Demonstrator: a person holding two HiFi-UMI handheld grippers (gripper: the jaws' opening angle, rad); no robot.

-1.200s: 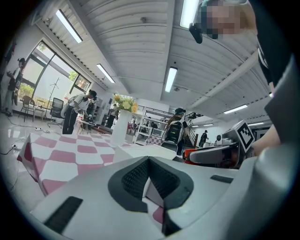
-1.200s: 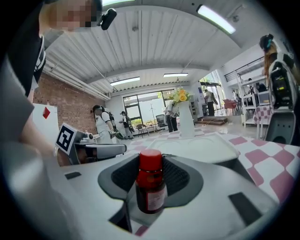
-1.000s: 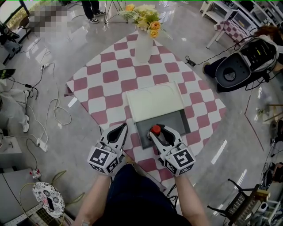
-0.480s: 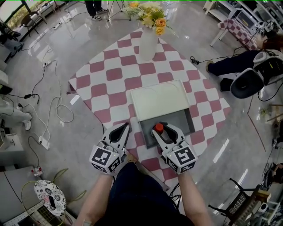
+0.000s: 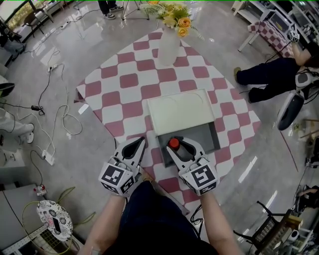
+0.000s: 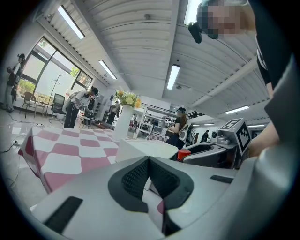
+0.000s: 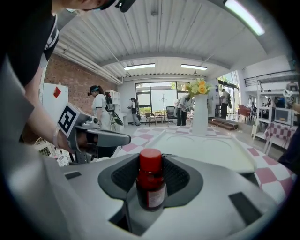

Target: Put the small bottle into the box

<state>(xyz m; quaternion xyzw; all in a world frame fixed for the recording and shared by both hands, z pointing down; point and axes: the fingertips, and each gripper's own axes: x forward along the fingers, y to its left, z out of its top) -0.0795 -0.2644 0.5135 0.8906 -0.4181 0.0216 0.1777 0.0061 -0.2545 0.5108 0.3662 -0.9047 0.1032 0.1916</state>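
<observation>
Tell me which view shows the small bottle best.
The right gripper view: the small bottle stands upright between the jaws, red cap and label plain. The head view shows only its cap from above, in the right gripper; the left gripper view catches just the cap.

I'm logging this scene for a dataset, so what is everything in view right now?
tablecloth: one, pink and white checks, centre of view
vase: one, white, far end, holding yellow flowers
box: one, grey, near end
lid: one, cream, against the box's far side
small bottle: one, red-capped, in the right claw, over the box
cables: several, mixed, left of the tablecloth
left claw: one, grey, shut, empty, left of the box
right claw: one, grey, shut on the small bottle
</observation>
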